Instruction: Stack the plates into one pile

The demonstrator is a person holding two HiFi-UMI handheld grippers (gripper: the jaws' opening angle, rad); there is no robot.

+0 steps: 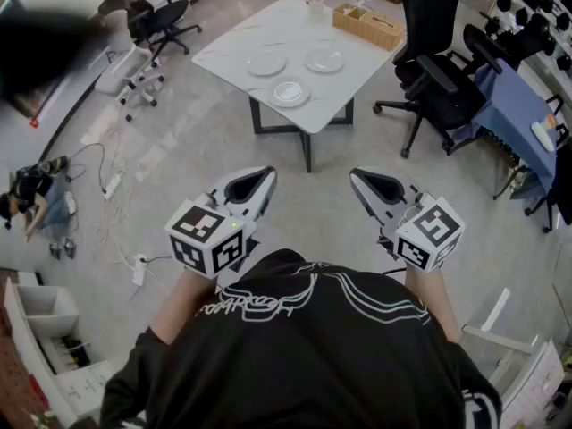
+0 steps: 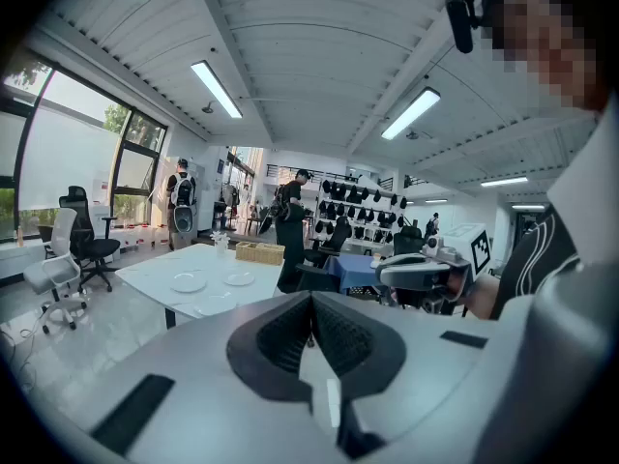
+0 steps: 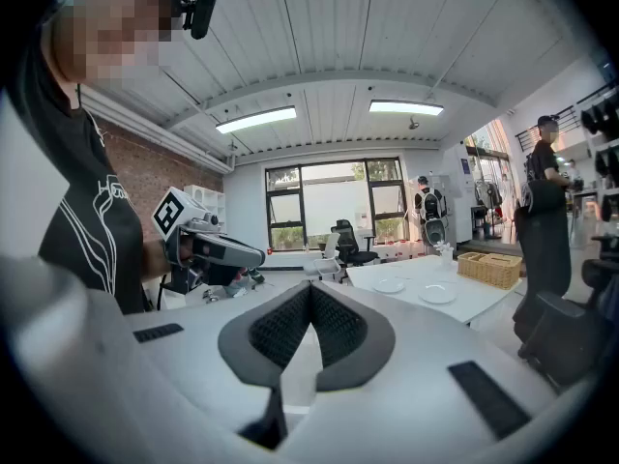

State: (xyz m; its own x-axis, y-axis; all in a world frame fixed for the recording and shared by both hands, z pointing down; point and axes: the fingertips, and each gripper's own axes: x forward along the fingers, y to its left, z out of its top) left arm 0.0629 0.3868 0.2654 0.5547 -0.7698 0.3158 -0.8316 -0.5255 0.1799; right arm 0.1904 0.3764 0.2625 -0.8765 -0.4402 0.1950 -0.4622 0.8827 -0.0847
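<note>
three round white ceramic plates lie apart, unstacked, on the white marble-topped table, well ahead. the left gripper and right gripper hang clenched and empty near the chest, probably because the approach hasn't begun.

Open floor leads to the table (office chairs flank it).

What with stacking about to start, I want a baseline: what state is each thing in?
Left tool: shut, empty.
Right tool: shut, empty.
Left plate: flat on the table, alone, unstacked.
Right plate: flat, alone, unstacked.
Near plate: flat, alone, unstacked.
Basket: upright at the table's far corner.
</note>
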